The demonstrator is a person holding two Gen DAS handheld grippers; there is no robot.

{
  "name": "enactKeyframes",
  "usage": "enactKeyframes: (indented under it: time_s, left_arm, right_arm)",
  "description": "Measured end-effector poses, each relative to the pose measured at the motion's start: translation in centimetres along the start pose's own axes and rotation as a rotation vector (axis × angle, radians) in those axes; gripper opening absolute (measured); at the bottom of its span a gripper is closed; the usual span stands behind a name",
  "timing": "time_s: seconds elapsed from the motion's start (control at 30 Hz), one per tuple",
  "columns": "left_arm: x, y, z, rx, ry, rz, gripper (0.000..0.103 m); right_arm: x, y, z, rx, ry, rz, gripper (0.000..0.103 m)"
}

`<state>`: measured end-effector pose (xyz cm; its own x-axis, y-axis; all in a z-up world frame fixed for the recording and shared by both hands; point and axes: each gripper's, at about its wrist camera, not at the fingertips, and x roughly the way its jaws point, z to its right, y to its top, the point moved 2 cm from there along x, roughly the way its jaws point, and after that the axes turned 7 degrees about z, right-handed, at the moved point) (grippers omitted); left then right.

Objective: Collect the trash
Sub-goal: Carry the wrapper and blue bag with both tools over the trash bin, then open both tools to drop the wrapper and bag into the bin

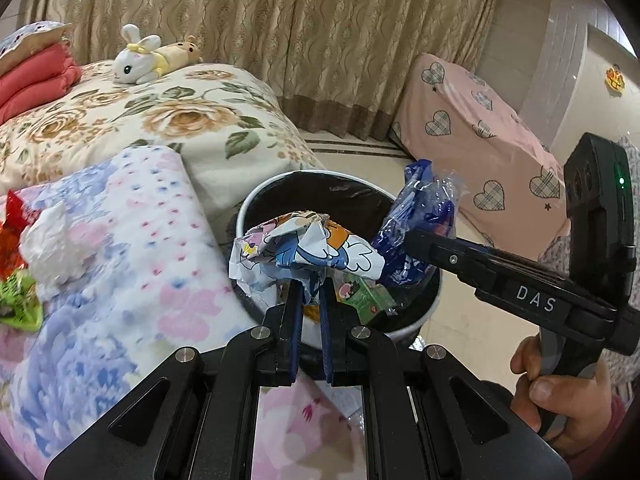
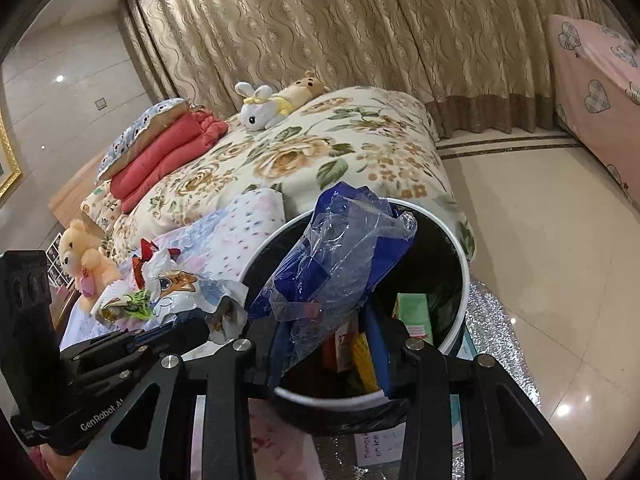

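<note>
A round white-rimmed trash bin with a black liner [image 1: 256,204] [image 2: 466,280] stands beside the bed and holds cartons. My left gripper [image 1: 309,292] is shut on a crumpled cartoon-print wrapper [image 1: 308,248], held over the bin's near rim; the wrapper also shows in the right wrist view [image 2: 200,296]. My right gripper [image 2: 328,332] holds a blue and clear plastic wrapper [image 2: 340,248] over the bin, with the jaws wide apart; it also shows in the left wrist view [image 1: 420,216]. More trash lies on the blanket: a white tissue [image 1: 48,244], a red wrapper [image 1: 12,232] and a green wrapper [image 1: 18,300].
A floral bed [image 1: 160,120] carries a pastel blanket [image 1: 132,264], red folded quilts [image 2: 168,156] and plush toys [image 2: 264,108]. Curtains [image 2: 360,40] hang behind. A pink heart-print covered piece [image 1: 480,148] stands right. Glossy tile floor [image 2: 540,220] lies around the bin.
</note>
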<state>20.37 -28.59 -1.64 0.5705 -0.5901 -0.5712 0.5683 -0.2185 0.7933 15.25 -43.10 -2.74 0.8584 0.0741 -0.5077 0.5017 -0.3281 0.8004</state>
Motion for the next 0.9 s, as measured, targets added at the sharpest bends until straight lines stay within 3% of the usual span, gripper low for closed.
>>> enactKeyframes:
  time_s: [0.3,0.47,0.6,0.83,0.9]
  left_arm:
    - [2.7,0.6,0.7,0.012,-0.005,-0.035,0.008]
    - [3.6,0.6,0.7,-0.003,-0.016,-0.058,0.008]
    - [3.7,0.3,0.4,-0.006,-0.013,-0.07,0.019]
    - [2.1,-0.3,-0.6,-0.039,0.008,-0.044,0.05]
    - [1.4,-0.7,-1.3,-0.054,0.02,-0.031,0.052]
  right_arm:
    - [1.7,0.5,2.0,0.011,-0.01,-0.055,0.038]
    - [2.3,0.6,2.6,0.002,-0.025,-0.073,0.044]
    - [2.7,0.6,3.1,0.007,-0.039,-0.095,0.053]
    - [2.0,0.5,3.1,0.029,-0.042,-0.072,0.073]
    - [1.5,0.4,2.7,0.032,-0.038,-0.061,0.076]
